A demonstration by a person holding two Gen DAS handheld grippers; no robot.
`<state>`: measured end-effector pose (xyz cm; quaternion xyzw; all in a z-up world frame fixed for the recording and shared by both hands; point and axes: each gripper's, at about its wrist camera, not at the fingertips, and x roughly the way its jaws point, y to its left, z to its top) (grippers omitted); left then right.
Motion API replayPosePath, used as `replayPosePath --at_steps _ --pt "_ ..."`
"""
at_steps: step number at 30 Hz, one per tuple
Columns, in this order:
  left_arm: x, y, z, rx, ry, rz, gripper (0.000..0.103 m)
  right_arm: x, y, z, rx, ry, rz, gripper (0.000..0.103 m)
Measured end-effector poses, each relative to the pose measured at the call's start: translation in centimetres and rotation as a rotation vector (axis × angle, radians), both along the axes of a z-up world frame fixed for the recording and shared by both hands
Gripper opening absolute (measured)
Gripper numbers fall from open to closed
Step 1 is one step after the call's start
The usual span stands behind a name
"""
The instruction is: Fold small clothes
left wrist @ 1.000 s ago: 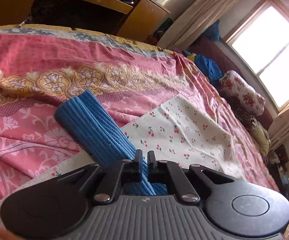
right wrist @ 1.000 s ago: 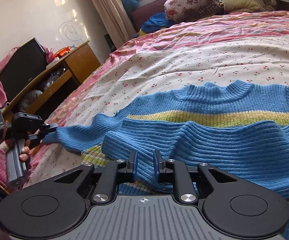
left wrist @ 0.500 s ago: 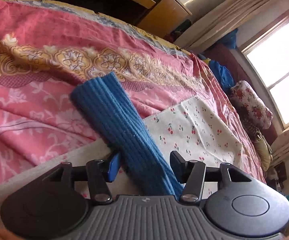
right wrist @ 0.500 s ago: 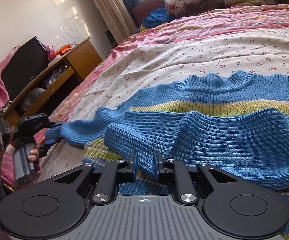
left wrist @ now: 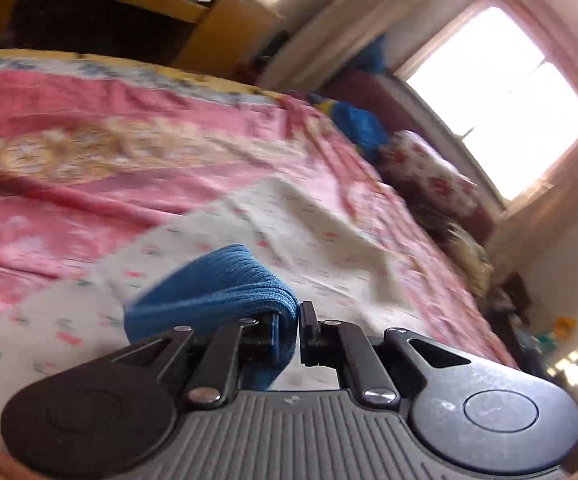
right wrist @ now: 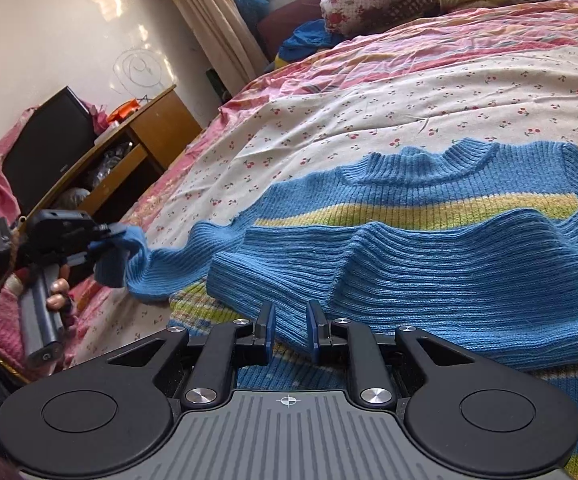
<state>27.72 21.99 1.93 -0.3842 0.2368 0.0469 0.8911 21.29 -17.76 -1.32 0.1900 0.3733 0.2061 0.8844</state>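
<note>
My right gripper (right wrist: pixel 290 330) has its jaws clamped on a fold of the blue sweater (right wrist: pixel 429 264), which lies spread on the bed (right wrist: pixel 369 120) over the cherry-print sheet (right wrist: pixel 389 96). Toward the bed's left edge, my left gripper (left wrist: pixel 287 330) has its jaws closed on the sleeve cuff (left wrist: pixel 217 284), lifted clear of the sheet.

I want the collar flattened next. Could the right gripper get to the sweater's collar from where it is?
Probably not right away. The right gripper is shut on the folded hem, and the bunched fold lies between it and the collar. Once it lets go, nothing else blocks the way.
</note>
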Motion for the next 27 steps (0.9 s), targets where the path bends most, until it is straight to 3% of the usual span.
replayPosePath --at_steps 5,9,12,13,17,24,27 --pt "-0.5 -7.0 3.5 -0.038 -0.118 -0.237 0.014 -0.4 -0.8 0.6 0.004 -0.015 -0.027 0.018" --pt "-2.3 -14.8 5.1 0.000 -0.183 -0.515 0.015 -0.7 -2.1 0.8 0.000 -0.019 -0.067 0.018" --pt "-4.1 -18.8 4.4 0.051 -0.181 -0.646 0.030 -1.0 -3.6 0.7 -0.013 -0.015 -0.105 0.018" --pt "-4.7 -19.5 4.0 0.080 -0.172 -0.651 0.036 -1.2 -4.1 0.7 -0.015 -0.011 -0.119 0.018" --pt "-6.7 -19.0 1.4 0.163 -0.101 -0.587 0.038 -1.8 -6.6 0.4 -0.019 0.006 -0.178 0.018" --pt "-8.4 -14.5 -2.2 0.127 -0.051 -0.431 0.038 -0.4 -8.2 0.4 0.044 0.048 -0.253 0.020" --pt "-8.5 -13.5 -2.8 0.153 -0.050 -0.395 0.038 0.9 -8.2 0.4 0.072 0.066 -0.275 0.030"
